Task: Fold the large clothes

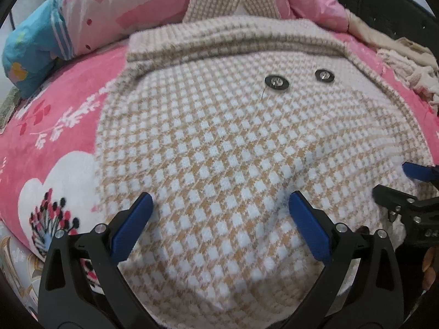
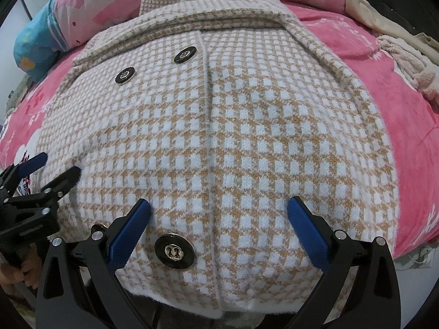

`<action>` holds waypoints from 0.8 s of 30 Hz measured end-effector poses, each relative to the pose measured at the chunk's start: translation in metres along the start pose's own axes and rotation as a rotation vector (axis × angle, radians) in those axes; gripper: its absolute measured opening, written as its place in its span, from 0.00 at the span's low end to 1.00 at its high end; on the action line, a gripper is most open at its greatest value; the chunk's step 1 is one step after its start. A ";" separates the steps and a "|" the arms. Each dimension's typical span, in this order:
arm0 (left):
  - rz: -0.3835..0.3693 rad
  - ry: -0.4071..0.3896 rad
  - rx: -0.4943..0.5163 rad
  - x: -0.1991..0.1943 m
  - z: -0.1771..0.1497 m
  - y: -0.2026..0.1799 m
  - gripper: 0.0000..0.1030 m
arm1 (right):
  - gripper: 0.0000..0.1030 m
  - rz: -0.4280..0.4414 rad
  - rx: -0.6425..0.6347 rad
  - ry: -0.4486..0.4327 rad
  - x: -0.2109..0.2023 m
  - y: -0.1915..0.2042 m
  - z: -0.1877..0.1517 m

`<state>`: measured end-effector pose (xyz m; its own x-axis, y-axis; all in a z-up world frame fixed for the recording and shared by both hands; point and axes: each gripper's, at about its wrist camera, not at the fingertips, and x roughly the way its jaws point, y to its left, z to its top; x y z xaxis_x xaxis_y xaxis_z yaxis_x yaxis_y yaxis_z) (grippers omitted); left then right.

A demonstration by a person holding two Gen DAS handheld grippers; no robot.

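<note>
A tan-and-white checked knit coat [image 1: 219,137] lies flat on a pink floral blanket [image 1: 68,104], collar at the far end, dark metal buttons [image 1: 275,81] on its front. In the right wrist view the coat [image 2: 247,137] shows its centre seam and a large button [image 2: 172,250] near the hem. My left gripper [image 1: 221,205] hovers open over the coat's lower left part, blue pads [image 1: 131,227] spread wide. Open as well, my right gripper [image 2: 219,208] sits above the hem. Each gripper appears at the edge of the other's view. Nothing is held.
A rolled pink and blue quilt [image 1: 82,22] lies beyond the collar at the back. Beige and pale pink cloths [image 1: 406,63] are heaped at the far right. The pink blanket [image 2: 406,109] runs on to the bed's right edge. A hand [image 2: 16,271] holds the left gripper.
</note>
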<state>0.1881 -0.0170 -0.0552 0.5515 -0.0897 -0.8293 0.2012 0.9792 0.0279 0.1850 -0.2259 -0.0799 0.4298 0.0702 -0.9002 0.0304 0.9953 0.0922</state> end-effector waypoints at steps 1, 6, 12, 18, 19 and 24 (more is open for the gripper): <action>0.002 -0.020 0.000 -0.006 -0.003 0.000 0.94 | 0.94 0.002 -0.004 -0.008 -0.001 0.000 -0.002; 0.016 -0.116 0.013 -0.040 -0.025 0.000 0.94 | 0.94 0.026 -0.028 -0.047 -0.005 -0.004 -0.013; 0.054 -0.152 -0.010 -0.063 -0.060 -0.003 0.94 | 0.94 0.057 -0.065 -0.086 -0.010 -0.005 -0.029; 0.101 -0.159 -0.066 -0.076 -0.095 -0.006 0.94 | 0.94 0.081 -0.108 -0.060 -0.015 -0.010 -0.037; 0.107 -0.159 -0.075 -0.076 -0.099 -0.005 0.94 | 0.94 0.081 -0.112 -0.055 -0.016 -0.009 -0.036; 0.126 -0.149 -0.119 -0.075 -0.112 0.001 0.94 | 0.94 0.082 -0.133 -0.043 -0.017 -0.009 -0.038</action>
<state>0.0562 0.0107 -0.0554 0.6813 0.0173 -0.7318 0.0316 0.9981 0.0530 0.1433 -0.2331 -0.0811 0.4642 0.1519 -0.8726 -0.1249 0.9866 0.1053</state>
